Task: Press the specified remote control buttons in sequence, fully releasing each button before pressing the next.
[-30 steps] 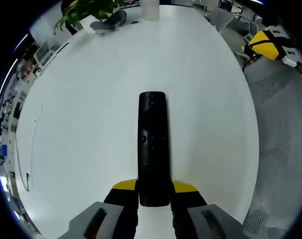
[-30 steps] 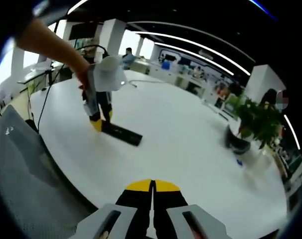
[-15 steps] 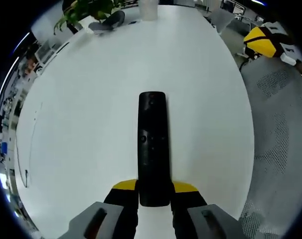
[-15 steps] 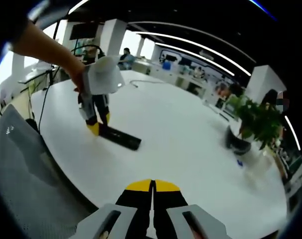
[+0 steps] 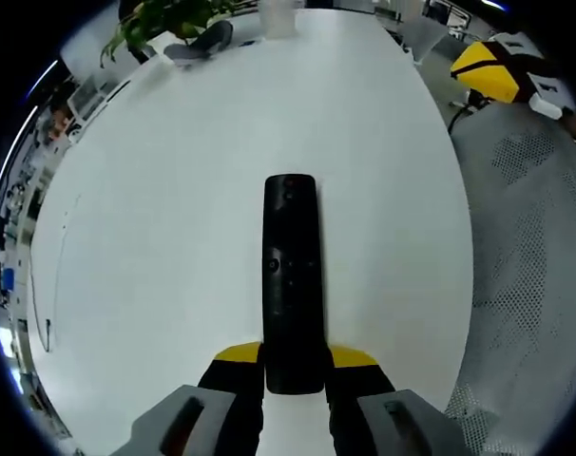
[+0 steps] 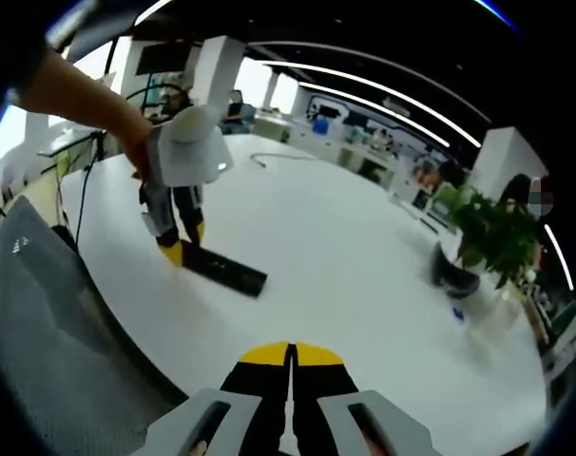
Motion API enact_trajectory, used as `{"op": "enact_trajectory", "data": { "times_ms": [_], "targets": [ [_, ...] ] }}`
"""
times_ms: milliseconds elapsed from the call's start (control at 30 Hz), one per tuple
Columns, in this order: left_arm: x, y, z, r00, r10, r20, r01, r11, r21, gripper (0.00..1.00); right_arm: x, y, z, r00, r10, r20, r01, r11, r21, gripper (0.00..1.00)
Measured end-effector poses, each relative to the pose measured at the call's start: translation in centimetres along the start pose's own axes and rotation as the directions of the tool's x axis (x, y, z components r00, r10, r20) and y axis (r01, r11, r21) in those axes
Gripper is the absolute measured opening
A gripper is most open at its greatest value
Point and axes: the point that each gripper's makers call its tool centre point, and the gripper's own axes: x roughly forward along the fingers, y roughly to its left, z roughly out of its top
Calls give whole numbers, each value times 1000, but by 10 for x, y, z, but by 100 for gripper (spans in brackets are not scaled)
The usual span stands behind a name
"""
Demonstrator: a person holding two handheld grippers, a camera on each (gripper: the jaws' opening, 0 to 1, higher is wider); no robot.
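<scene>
Remote (image 5: 291, 275) | near end clamped in left gripper (image 5: 293, 366) | right gripper (image 6: 290, 359) closed, apparently empty

Left tool (image 5: 294, 372) is clamping the near end of the black remote (image 5: 291, 275) between its yellow-tipped jaws; remote is lying flat on the white worktop (image 5: 174, 218), pointing away; a potted plant (image 5: 160, 19) is sitting at the far edge.

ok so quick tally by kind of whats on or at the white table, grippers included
Remote control: 1, black, flat on the white table, near end between the left gripper's jaws
Grippers: 2, left gripper and right gripper
Potted plant: 1, at the table's far side
Total: 4
</scene>
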Motion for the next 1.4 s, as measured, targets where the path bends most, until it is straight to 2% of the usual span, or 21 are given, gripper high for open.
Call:
{"op": "enact_trajectory", "data": {
  "times_ms": [367, 967, 1400],
  "targets": [
    [0, -11, 0, 1000, 3, -10, -3, 1000, -6, 23, 1, 0, -1, 1000, -2, -3, 2, 1000, -6, 0],
    [-1, -18, 0, 1000, 19, -18, -19, 1000, 2, 23, 1, 0, -1, 1000, -2, -6, 2, 1000, -9, 0],
    [-1, -39, 0, 1000, 8, -12, -8, 1000, 4, 23, 1, 3, -1, 1000, 10, -8, -10, 1000, -20, 0]
  ]
}}
